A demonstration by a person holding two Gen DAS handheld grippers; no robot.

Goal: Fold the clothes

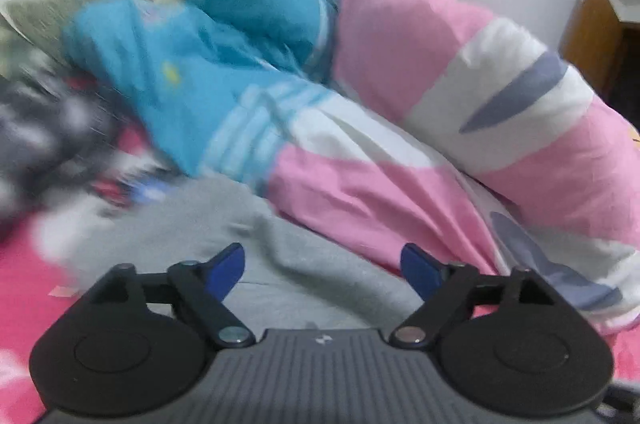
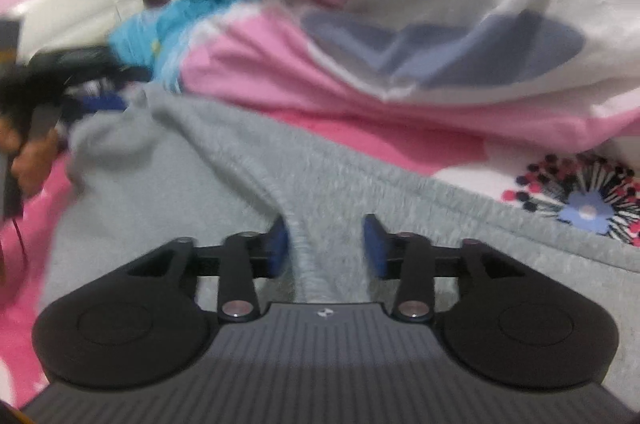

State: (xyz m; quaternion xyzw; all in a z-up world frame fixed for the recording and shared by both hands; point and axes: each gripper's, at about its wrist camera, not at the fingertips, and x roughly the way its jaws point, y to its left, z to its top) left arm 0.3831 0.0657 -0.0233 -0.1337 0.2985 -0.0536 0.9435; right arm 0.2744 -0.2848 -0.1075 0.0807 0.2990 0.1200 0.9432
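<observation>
Both views are blurring at the far left. You are holding the left gripper (image 1: 322,264) low over the grey garment (image 1: 256,256), its 2 blue pads (image 1: 226,264) spread wide and pressing on nothing. The garment is lying flat on the pink bedsheet (image 1: 20,276), near you and mid-scene.

Your right gripper (image 2: 325,246) is standing about half spread over the same garment (image 2: 360,192); a raised fold (image 2: 298,240) of grey cloth is running between the pads, just beside the left pad (image 2: 278,244), and neither pad is pinching it.

Crowding the far side: a pink-and-white duvet (image 1: 400,36) is bulging at the right, its edge lying just beside the garment. A blue garment (image 1: 224,32) is heaped at far centre-left against the duvet. Dark clothing (image 1: 44,128) is piling up at the left. A flower print (image 2: 586,208) is showing on the sheet at near right.
</observation>
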